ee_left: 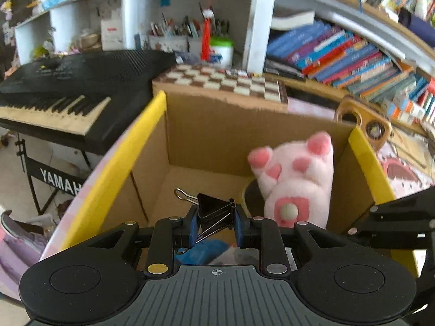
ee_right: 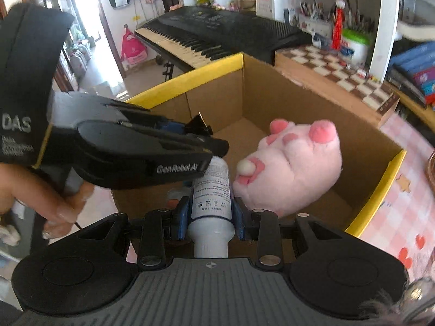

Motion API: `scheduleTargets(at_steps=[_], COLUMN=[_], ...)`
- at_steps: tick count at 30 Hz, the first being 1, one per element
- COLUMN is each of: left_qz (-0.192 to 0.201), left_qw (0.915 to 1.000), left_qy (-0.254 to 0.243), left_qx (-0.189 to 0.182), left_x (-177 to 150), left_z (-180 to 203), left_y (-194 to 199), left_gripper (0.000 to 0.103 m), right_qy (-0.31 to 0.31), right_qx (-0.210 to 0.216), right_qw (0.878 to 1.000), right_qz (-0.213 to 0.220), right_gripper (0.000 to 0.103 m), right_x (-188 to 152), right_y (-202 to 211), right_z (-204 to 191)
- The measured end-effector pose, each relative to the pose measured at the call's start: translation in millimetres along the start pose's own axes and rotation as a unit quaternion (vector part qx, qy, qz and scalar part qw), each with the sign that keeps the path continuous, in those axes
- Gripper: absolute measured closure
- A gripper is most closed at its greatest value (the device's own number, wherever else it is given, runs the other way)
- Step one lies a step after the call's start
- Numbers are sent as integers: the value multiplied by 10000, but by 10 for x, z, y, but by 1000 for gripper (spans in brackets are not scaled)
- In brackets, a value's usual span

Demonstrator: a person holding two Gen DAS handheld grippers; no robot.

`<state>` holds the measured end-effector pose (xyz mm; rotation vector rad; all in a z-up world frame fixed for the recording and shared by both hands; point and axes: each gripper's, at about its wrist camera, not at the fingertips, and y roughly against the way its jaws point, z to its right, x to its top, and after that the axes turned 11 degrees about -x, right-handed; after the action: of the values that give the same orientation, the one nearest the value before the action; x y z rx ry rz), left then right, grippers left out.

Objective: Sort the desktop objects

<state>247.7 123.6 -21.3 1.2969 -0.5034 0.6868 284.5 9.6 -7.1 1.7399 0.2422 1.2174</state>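
A: Two grippers, each with something clamped. In the left wrist view, low centre of the frame, the left gripper (ee_left: 214, 226) has its blue pads (ee_left: 191, 226) pressed on a black binder clip (ee_left: 213, 212), whose wire handle sticks out toward the upper left.

B: And what is under it?

A: An open cardboard box (ee_left: 206, 125) with yellow-edged flaps fills the middle of the frame. The clip hangs above its opening. A pink plush paw (ee_left: 296, 176) stands inside the box at the right of centre, its toe pads facing the camera.

B: The other one?

A: In the right wrist view, bottom centre, the right gripper (ee_right: 210, 217) is closed on a white bottle (ee_right: 212, 198) with printed text, gripped around its body. The bottle points forward over the near edge of the cardboard box (ee_right: 274, 89). The plush paw (ee_right: 291, 168) lies just right of the bottle, inside the box.

B: Can you see the left tool from there?

A: Yes, it crosses the left half of the frame, with the person's left hand (ee_right: 46, 190) on its handle at the lower left. Its tip, with the binder clip (ee_right: 199, 126), sits just above the bottle's far end.

B: Anything behind?

A: A black keyboard (ee_left: 68, 87) at the upper left in the left wrist view, and a chessboard (ee_left: 225, 81) beyond the box's far wall.
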Motion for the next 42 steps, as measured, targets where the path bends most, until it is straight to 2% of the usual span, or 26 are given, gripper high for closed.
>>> scheduleTargets(at_steps=[2,5,12,13,14,17,21,26,27,29,36,42], left_qz=[-186,-215,-103,-55,-6,222,495,924,1017,1191,1609,1775], left_qw=[9998,9997,9997,9997,9996,9993,9983,9948,9937,9916,9841,9784], left_qy=[-62,-77,-179,-227,-271,-310,-316,-421,-453,-497,-657,-956], left_qx=[-1,-22,-120,-103,-62,-32,-64,-103,-112,-126,-355,-458], left_x=[-29,-42,-53,-63,-72,-99,-116,-173,-191,-227,-426,-689], left_z=[14,24,54,75,99,132,160,250,270,313,455,597], left_y=[-67,-75,-21,0,21,121,301,626,695,827,1265,1551], left_gripper=[79,79,76,72,63,49,43,28,27,18,11,4], right_qy=[-174,-180,-210,-199,-142,-46,-225,-532,-601,-737,-1439,-1908], right_qx=[104,87,-17,-97,-229,-519,-738,-1043,-1120,-1280,-1905,-2310], right_qw=[9997,9997,9997,9997,9996,9984,9960,9904,9886,9847,9626,9428], right_qz=[-106,-121,-97,-46,40,220,444,736,807,925,1281,1463], right_gripper=[72,72,72,72,70,68,67,66,66,66,65,65], right_x=[0,0,-2,-8,-17,-56,-111,-199,-230,-297,-623,-990], right_y=[-29,-30,-13,0,20,92,245,491,559,680,1109,1450], right_z=[42,33,7,-9,-40,-110,-147,-187,-201,-224,-316,-469])
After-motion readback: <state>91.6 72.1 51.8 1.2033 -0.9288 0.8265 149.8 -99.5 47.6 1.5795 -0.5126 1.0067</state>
